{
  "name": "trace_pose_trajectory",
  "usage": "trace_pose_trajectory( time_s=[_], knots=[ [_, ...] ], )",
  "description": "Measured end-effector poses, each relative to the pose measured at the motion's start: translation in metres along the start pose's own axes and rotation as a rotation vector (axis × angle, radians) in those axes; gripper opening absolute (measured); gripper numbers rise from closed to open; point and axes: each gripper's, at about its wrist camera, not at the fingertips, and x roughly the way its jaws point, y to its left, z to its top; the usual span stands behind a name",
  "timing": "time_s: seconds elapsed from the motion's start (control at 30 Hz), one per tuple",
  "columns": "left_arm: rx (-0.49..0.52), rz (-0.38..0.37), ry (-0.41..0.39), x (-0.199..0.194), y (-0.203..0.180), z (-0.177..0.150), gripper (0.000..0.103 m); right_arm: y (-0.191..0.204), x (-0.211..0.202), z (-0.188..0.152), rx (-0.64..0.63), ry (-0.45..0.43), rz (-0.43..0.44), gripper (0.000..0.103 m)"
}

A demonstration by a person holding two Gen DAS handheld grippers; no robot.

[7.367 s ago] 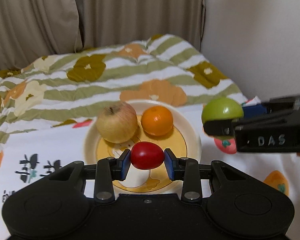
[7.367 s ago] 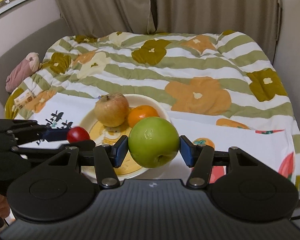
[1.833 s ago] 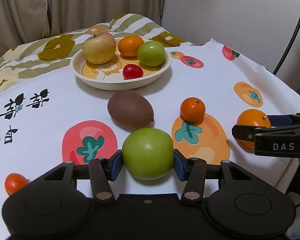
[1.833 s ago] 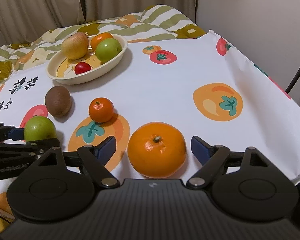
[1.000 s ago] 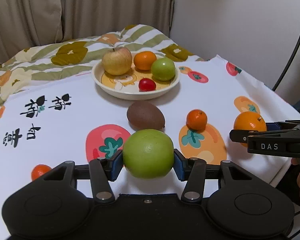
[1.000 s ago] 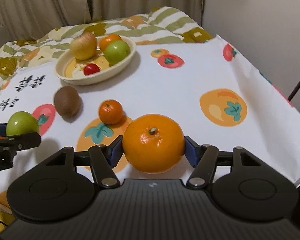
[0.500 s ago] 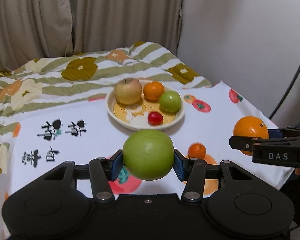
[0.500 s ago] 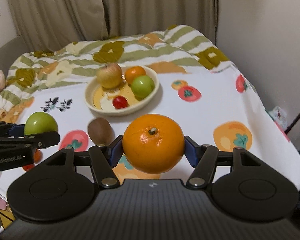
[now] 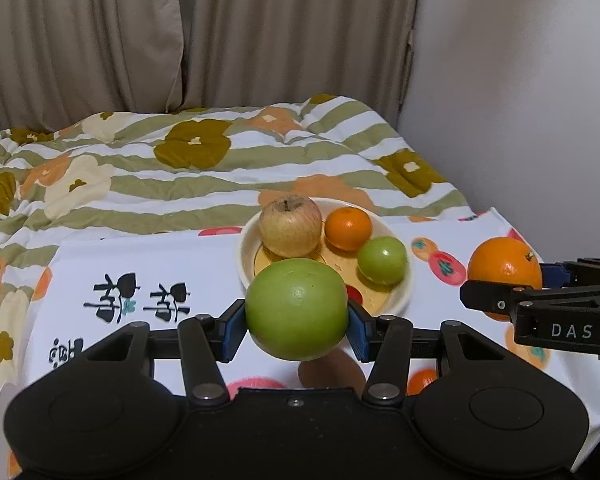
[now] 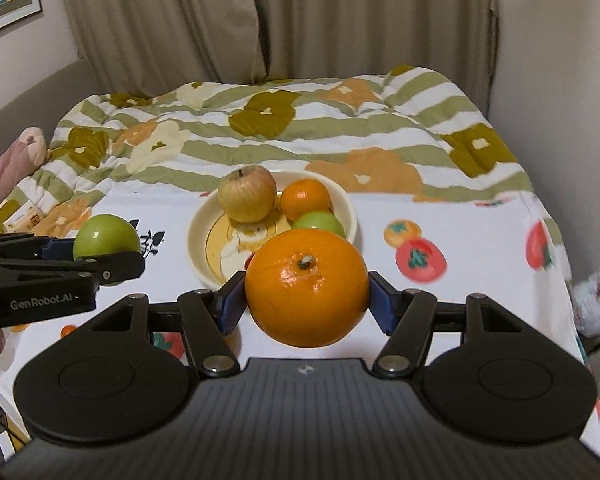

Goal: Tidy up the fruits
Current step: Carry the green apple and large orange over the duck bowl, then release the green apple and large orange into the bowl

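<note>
- Here the left tongs (image 9: 296, 326) are clenched on a large green apple (image 9: 297, 309), the blue pads (image 9: 233, 327) pressing its two sides; the fruit hangs clear of the cloth, in front of the plate.
- The right tongs (image 10: 307, 300) grasp a big orange (image 10: 307, 287) the same way, stem end turned up, also lifted off the surface.
- In the left wrist view the orange shows at the right edge; in the right wrist view the green apple shows at the left edge, so the two sets of tongs are side by side and apart.
- A cream plate (image 10: 350, 210) sits on the white fruit-print cloth (image 10: 480, 240) and holds a yellowish apple (image 10: 247, 193), a small orange (image 10: 306, 199), a small green apple (image 9: 382, 260) and a red fruit (image 9: 354, 294), mostly hidden.
- A brown fruit (image 9: 332, 368) lies below the held apple, partly hidden.
- A striped floral quilt (image 9: 180, 176) lies beyond the cloth, with beige curtains (image 9: 220, 32) behind.
</note>
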Motion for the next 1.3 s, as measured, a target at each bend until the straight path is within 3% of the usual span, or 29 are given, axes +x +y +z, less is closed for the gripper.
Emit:
trace_pose_trajectory(
  time_s=[0.47, 0.77, 1.03, 1.1, 1.13, 1.17, 1.3],
  knots=[
    [-0.003, 0.074, 0.073, 0.080, -0.005, 0.024, 0.055, -0.028, 0.074, 0.038, -0.045, 0.044, 0.088, 0.078],
    [0.013, 0.094, 0.151, 0.122, -0.009, 0.029, 0.056, -0.042, 0.091, 0.042, -0.039, 0.056, 0.100, 0.078],
    [0.023, 0.116, 0.173, 0.130, -0.011, 0.029, 0.056, -0.046, 0.095, 0.042, -0.036, 0.063, 0.096, 0.078],
    [0.033, 0.126, 0.139, 0.122, -0.011, 0.030, 0.070, -0.046, 0.093, 0.043, -0.034, 0.060, 0.095, 0.078],
    [0.036, 0.130, 0.117, 0.117, -0.011, 0.030, 0.085, -0.046, 0.093, 0.044, -0.034, 0.058, 0.095, 0.078],
    [0.036, 0.130, 0.097, 0.112, -0.011, 0.031, 0.092, -0.046, 0.093, 0.045, -0.035, 0.055, 0.096, 0.078],
    [0.020, 0.133, 0.083, 0.096, -0.004, 0.030, 0.092, -0.042, 0.092, 0.049, -0.045, 0.047, 0.105, 0.078]
  ],
)
